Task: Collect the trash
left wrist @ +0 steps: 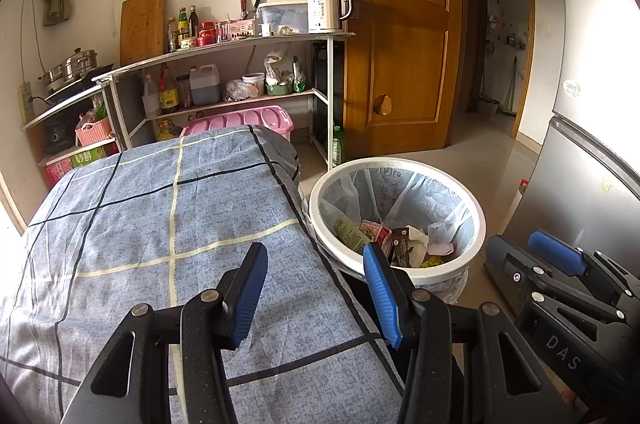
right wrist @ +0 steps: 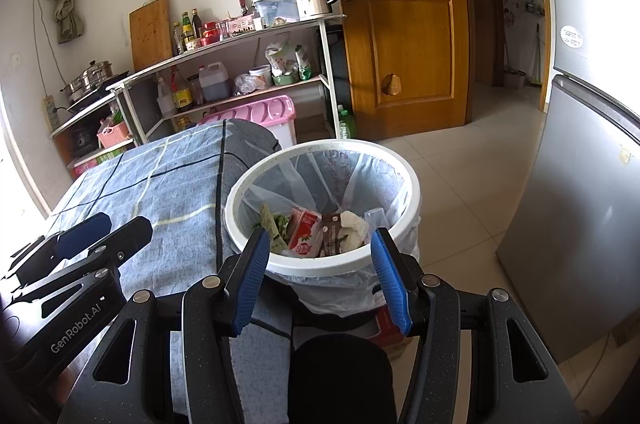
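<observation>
Grippers: our left gripper (left wrist: 316, 288) and right gripper (right wrist: 318, 278) both sit spread wide with nothing between the blue pads, so nothing grabbed right now.
Table: the blue checked tablecloth (left wrist: 160, 224) looks bare from our angle, no trash left on it that we can spot.
Bin: white trash bin (right wrist: 408, 184) stands touching the table edge, liner in.
Trash: the red carton (right wrist: 306, 234), brown carton (right wrist: 331, 234) and wrappers are all down inside it.
Risk: we reckon swinging either arm low could clip the rim and tip it, since it's light and perched on something.
Room: open tile floor (right wrist: 460, 164) to the right, fridge (right wrist: 580, 204) beyond.
</observation>
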### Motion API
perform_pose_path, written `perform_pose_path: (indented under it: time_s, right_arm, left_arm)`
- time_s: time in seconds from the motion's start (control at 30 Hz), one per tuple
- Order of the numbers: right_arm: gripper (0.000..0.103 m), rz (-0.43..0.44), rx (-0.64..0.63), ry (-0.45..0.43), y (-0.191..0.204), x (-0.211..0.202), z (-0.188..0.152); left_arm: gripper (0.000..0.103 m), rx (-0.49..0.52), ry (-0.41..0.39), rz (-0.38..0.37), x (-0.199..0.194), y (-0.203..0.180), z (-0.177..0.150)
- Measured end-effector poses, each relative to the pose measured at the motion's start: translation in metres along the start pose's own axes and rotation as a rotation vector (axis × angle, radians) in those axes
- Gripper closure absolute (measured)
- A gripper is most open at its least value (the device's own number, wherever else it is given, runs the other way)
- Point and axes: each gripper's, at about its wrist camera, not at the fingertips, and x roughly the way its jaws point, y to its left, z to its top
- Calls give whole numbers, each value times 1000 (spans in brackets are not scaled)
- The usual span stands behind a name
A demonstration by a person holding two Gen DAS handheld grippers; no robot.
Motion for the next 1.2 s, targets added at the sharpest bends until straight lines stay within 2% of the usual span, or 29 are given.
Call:
perform_pose_path:
  time_s: [1.2]
  right_arm:
    - [49, 4, 3, -5, -2, 0, 0]
  left_arm:
    - [53, 2, 4, 2, 1, 0, -1]
